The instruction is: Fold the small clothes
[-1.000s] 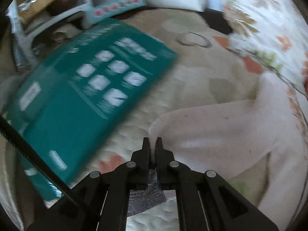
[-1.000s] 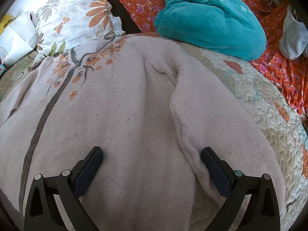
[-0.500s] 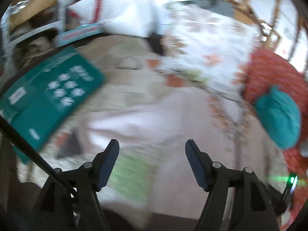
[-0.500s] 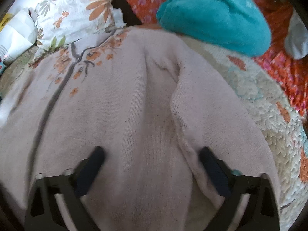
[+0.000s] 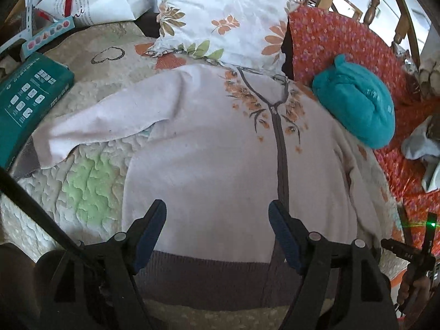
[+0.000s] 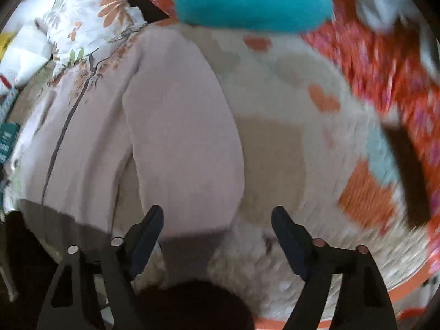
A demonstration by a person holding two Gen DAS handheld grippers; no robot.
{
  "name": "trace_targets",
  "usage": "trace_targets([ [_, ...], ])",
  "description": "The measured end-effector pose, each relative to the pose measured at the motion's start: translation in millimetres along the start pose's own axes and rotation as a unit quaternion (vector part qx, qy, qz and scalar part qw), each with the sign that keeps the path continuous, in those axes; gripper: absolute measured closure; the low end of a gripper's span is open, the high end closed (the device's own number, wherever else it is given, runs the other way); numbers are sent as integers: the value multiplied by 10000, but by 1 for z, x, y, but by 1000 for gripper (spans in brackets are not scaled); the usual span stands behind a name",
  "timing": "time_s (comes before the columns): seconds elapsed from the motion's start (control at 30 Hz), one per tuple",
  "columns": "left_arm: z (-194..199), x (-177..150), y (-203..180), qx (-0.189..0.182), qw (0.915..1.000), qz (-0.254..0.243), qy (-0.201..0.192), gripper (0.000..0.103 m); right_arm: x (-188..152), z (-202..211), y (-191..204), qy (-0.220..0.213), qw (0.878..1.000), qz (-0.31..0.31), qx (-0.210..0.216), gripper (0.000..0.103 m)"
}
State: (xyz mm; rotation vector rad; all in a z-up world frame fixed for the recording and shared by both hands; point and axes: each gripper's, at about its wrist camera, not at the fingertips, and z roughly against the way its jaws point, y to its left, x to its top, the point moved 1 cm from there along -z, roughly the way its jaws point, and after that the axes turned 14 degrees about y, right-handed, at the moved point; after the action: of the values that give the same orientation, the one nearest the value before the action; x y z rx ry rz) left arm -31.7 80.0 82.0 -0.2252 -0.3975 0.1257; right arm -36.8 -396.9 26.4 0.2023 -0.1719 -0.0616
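Cardigan (image 5: 209,151) lies flat, front up, across centre of left view on quilt (image 5: 90,189); zip closed, running from collar at upper centre to dark hem band at bottom. Orange floral embroidery at both sides of zip near collar. One sleeve spread toward left of frame, dark cuff at far left edge; other sleeve, in right view, laid along body at centre, cuff at bottom centre.

Changed since a second ago: left gripper (image 5: 217,228), then pinched shut beside spread sleeve, now clear of it and above hem, jaws opening, nothing between pads. Right gripper (image 6: 217,229), then wide over body, now narrower, jaws apart, above cuff of near sleeve, no contact seen. Right view blurred.

Judged: spreading finished, first fold not yet begun; sleeves likely first inward.

Around: floral pillow (image 5: 228,13) touching collar at top; teal bundle (image 5: 357,101) just beside shoulder at right; green box (image 5: 27,101) at left, near spread cuff.
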Motion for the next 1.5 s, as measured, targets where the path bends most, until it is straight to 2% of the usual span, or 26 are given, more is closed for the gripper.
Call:
trace_targets([
  [0.03, 0, -1, -1, 22, 10000, -15, -6, 27, -3, -5, -2, -39, 9999, -46, 155, 26],
  [0.07, 0, -2, -1, 24, 10000, -21, 0, 27, -3, -11, -4, 8, 9998, -90, 197, 32],
  [0.13, 0, -4, 1, -18, 10000, -42, 36, 27, -2, -27, -3, 83, 9994, -163, 308, 63],
  [0.17, 1, -5, 0, -25, 10000, -49, 53, 27, -2, -30, -4, 88, 9985, -177, 516, 89],
  [0.2, 3, -5, -2, -10, 10000, -40, 47, 27, 0, -27, -6, 66, 9972, -240, 706, 92],
  [0.23, 4, -6, -4, 26, 10000, -56, 25, 27, 3, -19, -9, -37, 9970, -287, 720, 93],
  [0.33, 10, -6, -6, 194, 9997, -102, -99, 27, 12, 26, -32, -738, 9953, -526, 346, 94],
  [0.37, 11, -6, -7, 242, 9996, -100, -127, 27, 14, 41, -45, -965, 9926, -721, 142, 94],
  [0.43, 10, -4, -6, 278, 9995, -66, -130, 27, 16, 62, -70, -1254, 9844, -1092, -575, 92],
  [0.47, 8, -4, -6, 271, 9996, -35, -100, 27, 17, 69, -86, -1344, 9748, -1400, -1098, 87],
  [0.5, 6, -3, -7, 259, 9996, -5, -63, 27, 18, 70, -98, -1333, 9680, -1636, -1358, 77],
  [0.53, 2, -4, -7, 224, 9997, 20, 4, 27, 17, 71, -110, -1295, 9638, -1866, -1394, 73],
  [0.67, -4, -8, -13, 253, 9996, -79, 80, 27, -5, 68, -139, -1493, 9615, -2294, -240, 69],
  [0.73, -7, -9, -13, 262, 9995, -112, 115, 27, -20, 65, -131, -1421, 9615, -2346, -145, 69],
  [0.8, -10, -9, -14, 206, 9996, -90, 167, 27, -31, 54, -131, -1376, 9591, -2456, 286, 69],
  [0.83, -12, -10, -14, 182, 9996, -87, 190, 27, -35, 47, -133, -1376, 9555, -2545, 579, 69],
  [0.9, -14, -11, -14, 176, 9995, -114, 215, 27, -42, 38, -129, -1362, 9491, -2709, 851, 62],
  [1.0, -15, -13, -15, 203, 9994, -147, 247, 27, -36, 22, -136, -1464, 9350, -3034, 1110, 61],
  [1.1, -12, -14, -13, 256, 9992, -123, 265, 27, -15, 13, -145, -1697, 9204, -3318, 1182, 59],
  [1.17, -9, -14, -11, 323, 9990, -114, 282, 27, 0, 12, -151, -1821, 9147, -3428, 1121, 53],
  [1.27, 2, -7, -10, 343, 9991, -115, 223, 27, 30, 12, -163, -1936, 9056, -3640, 995, 52],
  [1.3, 4, -4, -10, 325, 9992, -120, 203, 27, 36, 12, -167, -1925, 9054, -3661, 962, 56],
  [1.33, 8, 2, -9, 290, 9994, -102, 178, 27, 42, 13, -170, -1858, 9068, -3680, 886, 84],
  [1.37, 9, 7, -8, 263, 9995, -70, 162, 27, 50, 16, -172, -1763, 9102, -3657, 814, 98],
  [1.5, 17, 40, 0, 3, 10000, 69, -51, 27, 62, 65, -163, -2237, 9129, -3402, 285, 98],
])
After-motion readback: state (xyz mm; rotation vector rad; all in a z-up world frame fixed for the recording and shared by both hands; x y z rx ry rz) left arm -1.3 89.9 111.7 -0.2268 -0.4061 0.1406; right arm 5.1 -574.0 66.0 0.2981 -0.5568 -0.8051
